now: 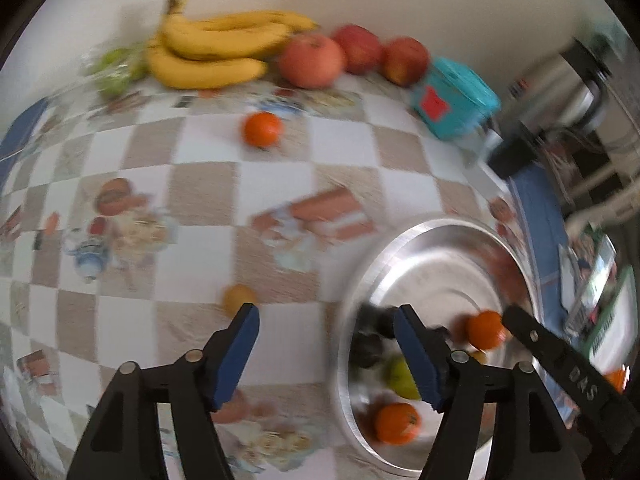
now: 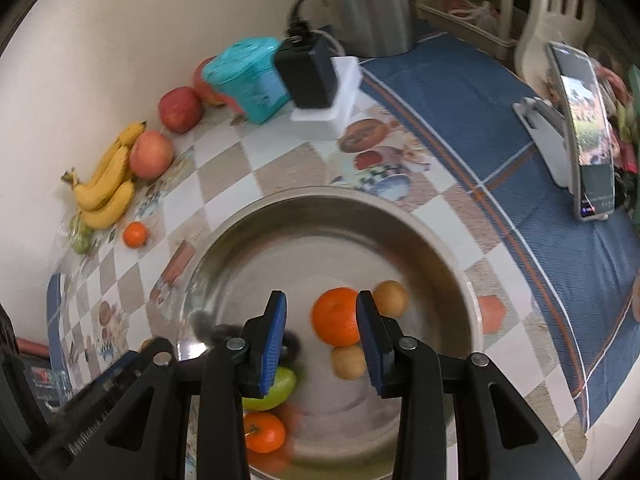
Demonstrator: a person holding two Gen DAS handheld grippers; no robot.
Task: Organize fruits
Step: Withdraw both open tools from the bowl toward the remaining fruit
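A steel bowl (image 1: 404, 236) (image 2: 320, 194) stands on the checked tablecloth. It holds two oranges (image 2: 336, 316) (image 2: 264, 432), a green fruit (image 2: 280, 388), two small brown fruits (image 2: 348, 362) and a dark blurred thing (image 2: 216, 328). My right gripper (image 2: 320, 300) hangs over the bowl, open, with the upper orange below its gap and not gripped. My left gripper (image 1: 326, 316) is open and empty over the cloth at the bowl's left rim. A small yellow fruit (image 1: 238, 298) lies just beyond its left finger. Bananas (image 1: 216, 40), three apples (image 1: 312, 60) and a loose orange (image 1: 262, 129) lie by the wall.
A bag of green fruit (image 1: 116, 68) lies left of the bananas. A teal box (image 1: 456, 100) sits beside the apples. A black power adapter (image 2: 312, 76) on a white block, a metal kettle (image 2: 376, 8) and a phone on a stand (image 2: 580, 132) stand beyond the bowl.
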